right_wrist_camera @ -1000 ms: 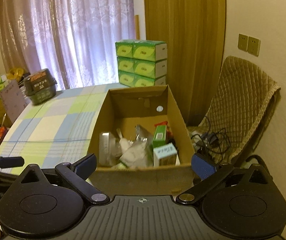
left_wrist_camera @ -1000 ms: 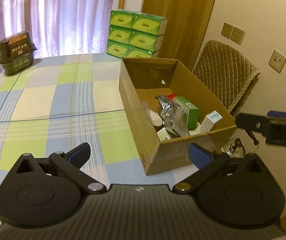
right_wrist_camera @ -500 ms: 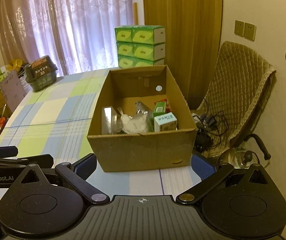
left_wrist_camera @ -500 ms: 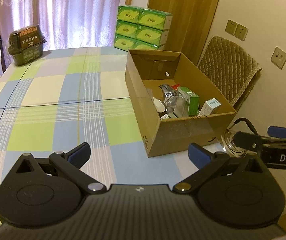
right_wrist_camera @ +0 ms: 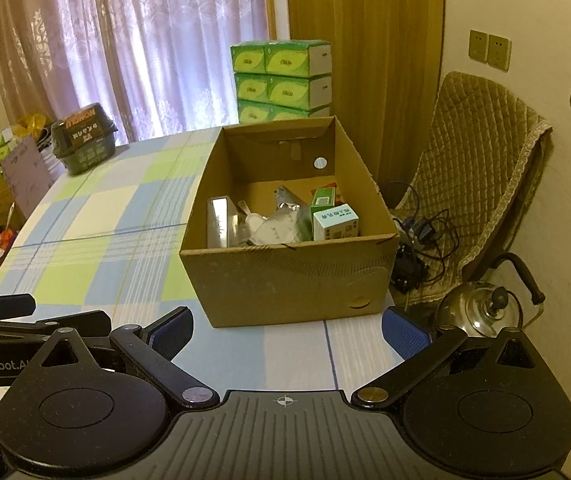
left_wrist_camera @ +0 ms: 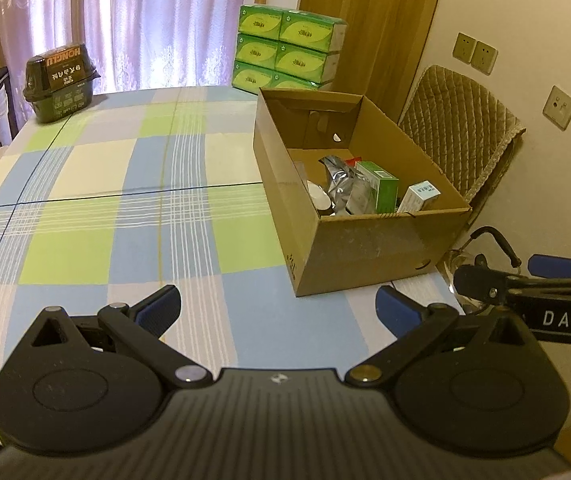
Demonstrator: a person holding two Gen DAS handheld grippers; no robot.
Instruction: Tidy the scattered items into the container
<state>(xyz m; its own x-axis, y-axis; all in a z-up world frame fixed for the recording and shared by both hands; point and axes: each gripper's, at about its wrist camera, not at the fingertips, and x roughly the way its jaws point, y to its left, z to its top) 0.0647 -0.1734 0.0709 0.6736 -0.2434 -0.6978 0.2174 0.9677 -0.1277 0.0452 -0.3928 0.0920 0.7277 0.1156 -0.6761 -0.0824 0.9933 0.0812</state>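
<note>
Tablecloth [left_wrist_camera: 85, 200]: checked, nothing loose visible.
Left wrist view: left gripper [left_wrist_camera: 277, 312] spread wide, empty; cardboard box [left_wrist_camera: 365, 248] right of centre, holding packets.
Right wrist view: right gripper [right_wrist_camera: 285, 330] released, empty; box near table edge, perhaps overhanging, so a nudge could tip it toward kettle [right_wrist_camera: 481, 308].

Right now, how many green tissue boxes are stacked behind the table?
6 visible. They stand in three rows of two behind the cardboard box: top pair, middle pair, bottom pair, partly hidden. More may sit behind them.
</note>
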